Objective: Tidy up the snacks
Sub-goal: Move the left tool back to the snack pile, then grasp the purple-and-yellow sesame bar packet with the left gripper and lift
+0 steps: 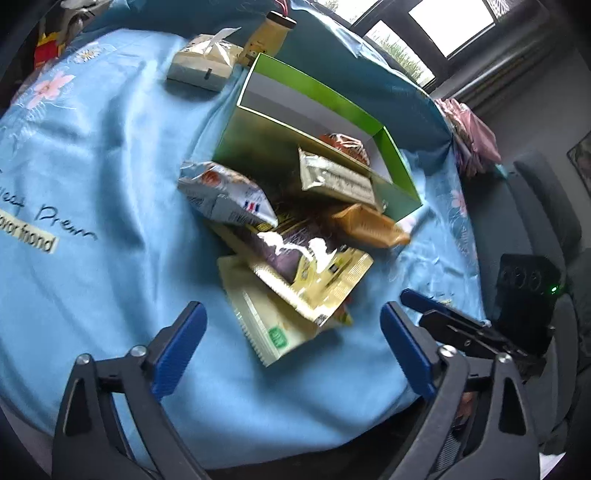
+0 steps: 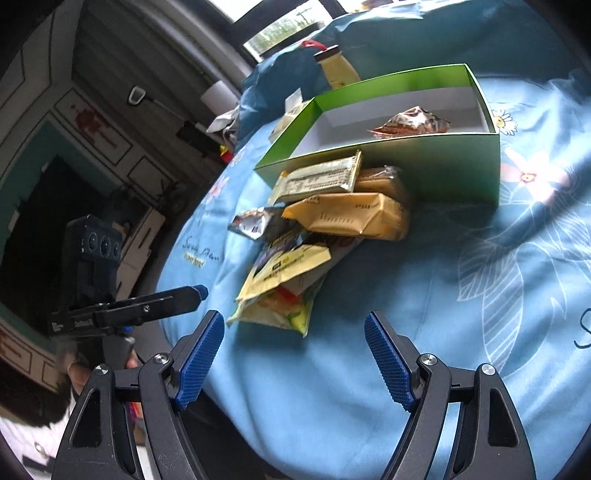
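An open green box (image 2: 443, 166) stands on the blue flowered cloth (image 2: 406, 314), with one brown-red packet (image 2: 410, 123) inside. Against its near wall lies a pile of snacks: a pale bar (image 2: 321, 181) leaning on the wall, an orange packet (image 2: 351, 218), a silver packet (image 1: 225, 195), a purple packet (image 1: 291, 247) and pale yellow packets (image 1: 273, 332) nearest me. My left gripper (image 1: 291, 314) hangs open just short of the pile, the nearest yellow packet lying between its pads untouched. My right gripper (image 2: 294, 321) is open and empty, close to the pile's near end.
A capped bottle (image 1: 269, 35) and a white bagged carton (image 1: 201, 62) stand behind the box. Pink cloth (image 1: 472, 129) lies at the table's far right edge, with a grey chair (image 1: 535, 206) beyond. Bare cloth spreads to the left of the pile.
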`<state>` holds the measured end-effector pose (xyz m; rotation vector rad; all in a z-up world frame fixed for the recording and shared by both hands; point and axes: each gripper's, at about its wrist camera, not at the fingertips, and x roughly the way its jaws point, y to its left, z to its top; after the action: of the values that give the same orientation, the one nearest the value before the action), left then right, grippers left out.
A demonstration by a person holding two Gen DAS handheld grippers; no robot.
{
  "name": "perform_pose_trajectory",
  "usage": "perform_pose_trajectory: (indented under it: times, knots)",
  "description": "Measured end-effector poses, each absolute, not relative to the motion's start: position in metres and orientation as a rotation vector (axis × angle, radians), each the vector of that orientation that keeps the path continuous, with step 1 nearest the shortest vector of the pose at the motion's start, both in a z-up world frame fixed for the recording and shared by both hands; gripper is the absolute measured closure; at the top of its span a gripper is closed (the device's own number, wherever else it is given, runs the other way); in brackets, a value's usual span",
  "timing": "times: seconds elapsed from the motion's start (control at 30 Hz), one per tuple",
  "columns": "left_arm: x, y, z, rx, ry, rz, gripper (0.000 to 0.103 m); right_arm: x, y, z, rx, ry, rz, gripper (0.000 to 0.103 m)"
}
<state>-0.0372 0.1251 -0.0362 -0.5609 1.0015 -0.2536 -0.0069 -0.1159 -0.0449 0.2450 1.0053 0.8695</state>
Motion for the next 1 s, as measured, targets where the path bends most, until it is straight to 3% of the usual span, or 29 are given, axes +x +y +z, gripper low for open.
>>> perform_pose_trajectory:
  times: [0.33, 0.4, 0.63, 0.77, 1.0]
  knots:
    - [-0.015, 0.118, -0.037, -0.645, 1.037, -0.334, 0.018, 0.015, -0.11, -0.052, 0.368, 1.021, 0.87, 0.028]
    - [-0.011, 0.118, -0.04, -0.664, 1.049, -0.343, 0.029, 0.02, -0.107, -0.055, 0.388, 1.027, 0.869, 0.033]
    - [-0.006, 0.121, -0.047, -0.695, 1.082, -0.344, 0.029, 0.035, -0.101, -0.068, 0.45, 1.069, 0.863, 0.044]
    - [-0.004, 0.127, -0.055, -0.727, 1.101, -0.327, 0.036, 0.04, -0.092, -0.074, 0.448, 1.092, 0.878, 0.059]
    - [-0.004, 0.138, -0.058, -0.775, 1.102, -0.324, 0.038, 0.045, -0.082, -0.074, 0.417, 1.1, 0.882, 0.063]
